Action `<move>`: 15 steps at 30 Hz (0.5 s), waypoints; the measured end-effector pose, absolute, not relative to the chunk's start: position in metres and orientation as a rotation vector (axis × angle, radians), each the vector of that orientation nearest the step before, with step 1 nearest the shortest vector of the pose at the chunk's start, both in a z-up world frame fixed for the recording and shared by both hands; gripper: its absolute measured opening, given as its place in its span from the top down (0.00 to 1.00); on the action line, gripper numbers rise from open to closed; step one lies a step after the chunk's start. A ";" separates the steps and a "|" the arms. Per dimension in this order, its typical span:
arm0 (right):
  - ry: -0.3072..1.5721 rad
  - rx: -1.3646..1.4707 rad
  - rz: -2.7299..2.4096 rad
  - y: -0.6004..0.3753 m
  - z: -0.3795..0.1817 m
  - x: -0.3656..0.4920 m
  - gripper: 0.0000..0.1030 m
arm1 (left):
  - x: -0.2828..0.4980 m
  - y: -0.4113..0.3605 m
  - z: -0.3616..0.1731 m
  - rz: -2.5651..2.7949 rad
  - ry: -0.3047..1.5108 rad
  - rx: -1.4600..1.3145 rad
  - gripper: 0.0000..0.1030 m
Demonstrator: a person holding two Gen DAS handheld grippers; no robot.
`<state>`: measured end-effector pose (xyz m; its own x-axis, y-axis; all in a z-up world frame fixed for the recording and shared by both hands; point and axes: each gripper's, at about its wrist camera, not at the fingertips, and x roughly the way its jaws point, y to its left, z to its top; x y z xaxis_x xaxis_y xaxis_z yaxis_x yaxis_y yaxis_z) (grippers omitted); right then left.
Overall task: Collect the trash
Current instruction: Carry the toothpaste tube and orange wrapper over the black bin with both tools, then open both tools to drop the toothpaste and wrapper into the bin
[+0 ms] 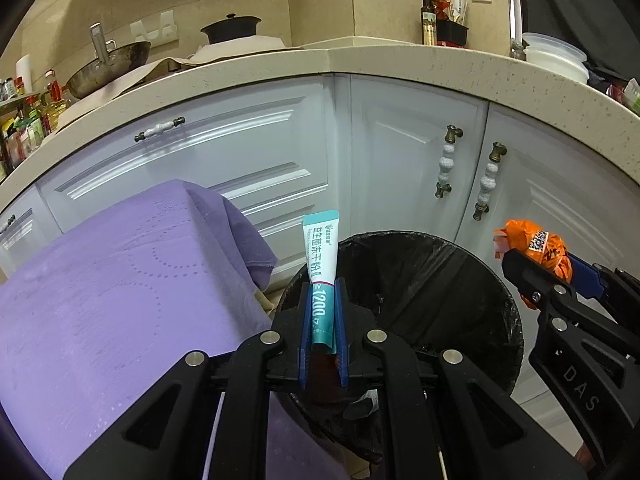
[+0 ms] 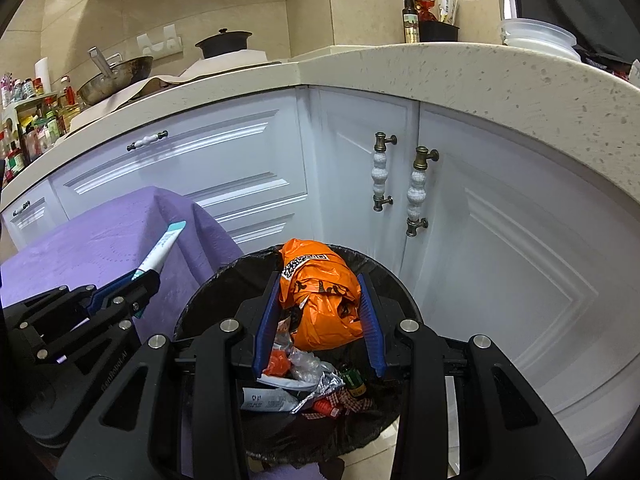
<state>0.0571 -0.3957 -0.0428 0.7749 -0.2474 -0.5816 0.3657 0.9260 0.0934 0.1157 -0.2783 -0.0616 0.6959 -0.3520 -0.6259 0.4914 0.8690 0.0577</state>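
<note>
Left gripper (image 1: 323, 292): blue pads pressed nearly together on a flat teal-and-white sachet (image 1: 320, 264), which stands upright out of the jaws. The thin packet explains the narrow gap; gripping its lower half keeps it from flopping.

Right gripper (image 2: 318, 300): jaws set at a middling width, both pads bearing on a crumpled orange plastic bag (image 2: 320, 296). The bulk of the wad, not slack in the grip, holds the jaws apart.

Directly beneath and just ahead of both tools sits the bin (image 2: 192, 304), lined with a black bag and open-topped. In the right wrist view its floor holds earlier refuse: foil, clear film, paper slips, a small bottle. The orange bag hangs over the bin's mouth, so a release here would likely drop it inside. The sachet is over the near left rim as the left wrist view shows it; it probably needs to go slightly further in before letting go.

To the left of the tools, beside the bin, a purple cloth (image 1: 120, 280) drapes over a low surface.

Beyond the bin: white cabinet doors (image 2: 500, 220) with ceramic handles, then the speckled countertop (image 2: 440, 68), bearing a wok, a dark pot and bottles.
</note>
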 end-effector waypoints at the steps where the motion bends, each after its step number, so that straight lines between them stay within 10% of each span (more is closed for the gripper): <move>1: 0.599 0.206 -0.334 -0.396 -0.044 0.058 0.65 | 0.117 -0.279 -0.063 -0.473 0.648 0.229 0.90; 7: 0.599 0.209 -0.347 -0.398 -0.050 0.064 0.57 | 0.122 -0.283 -0.064 -0.473 0.658 0.230 0.83; 11: 0.596 0.214 -0.360 -0.398 -0.052 0.065 0.52 | 0.125 -0.280 -0.062 -0.454 0.657 0.209 0.51; 15: 0.595 0.214 -0.365 -0.399 -0.051 0.064 0.51 | 0.126 -0.276 -0.062 -0.451 0.660 0.196 0.48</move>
<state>0.0643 -0.3994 -0.0511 0.7670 -0.2729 -0.5806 0.3945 0.9144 0.0913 0.1261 -0.2764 -0.0619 0.6985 -0.3406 -0.6293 0.4626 0.8859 0.0340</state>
